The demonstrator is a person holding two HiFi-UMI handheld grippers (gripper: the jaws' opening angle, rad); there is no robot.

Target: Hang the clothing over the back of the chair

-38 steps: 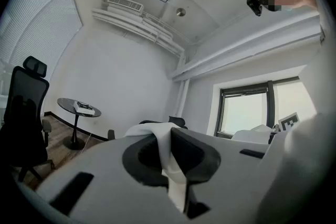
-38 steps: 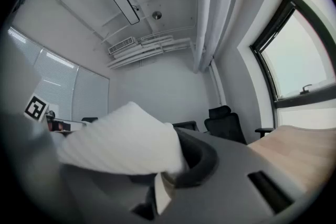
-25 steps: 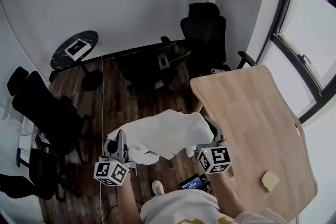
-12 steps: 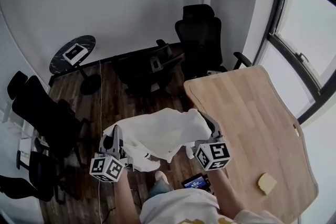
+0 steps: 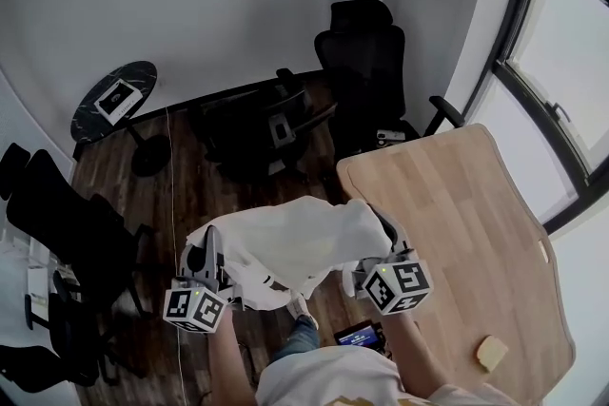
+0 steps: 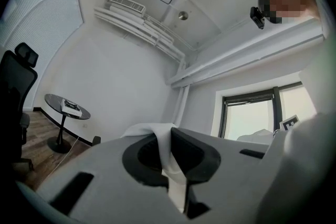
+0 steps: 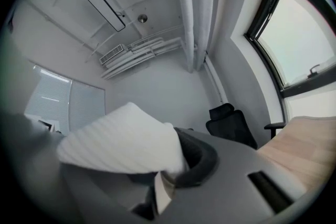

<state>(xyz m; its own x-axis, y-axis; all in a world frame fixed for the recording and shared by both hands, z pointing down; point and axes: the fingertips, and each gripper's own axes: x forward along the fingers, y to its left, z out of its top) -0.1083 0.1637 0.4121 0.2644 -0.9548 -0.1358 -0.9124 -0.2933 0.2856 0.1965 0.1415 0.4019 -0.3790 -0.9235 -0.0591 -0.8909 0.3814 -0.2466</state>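
From the head view, the white garment (image 5: 290, 242) hangs spread in the air between the two tools, above the dark wood floor (image 5: 195, 190) and in front of the person. The left gripper (image 5: 213, 260) pinches its left edge and the right gripper (image 5: 381, 247) pinches its right edge; the cloth sags a little between them. A tall black chair (image 5: 366, 62) stands well beyond the garment, near the wall and just past the far end of the wooden table (image 5: 466, 223), which lies to the right. A round side table (image 5: 112, 97) stands far off to the left, and a window (image 5: 561, 81) fills the right side.

In the left gripper view, the jaws are closed tight on a fold of the white garment (image 6: 170, 162), which comes up between them and drapes over the left jaw. The round side table (image 6: 65, 107) shows at the left.

In the right gripper view, the jaws are likewise clamped on the white garment (image 7: 123, 147), which bunches up over the left jaw. The black chair (image 7: 231, 126) stands ahead, apart from the cloth, with the wooden table (image 7: 304, 149) at the right.
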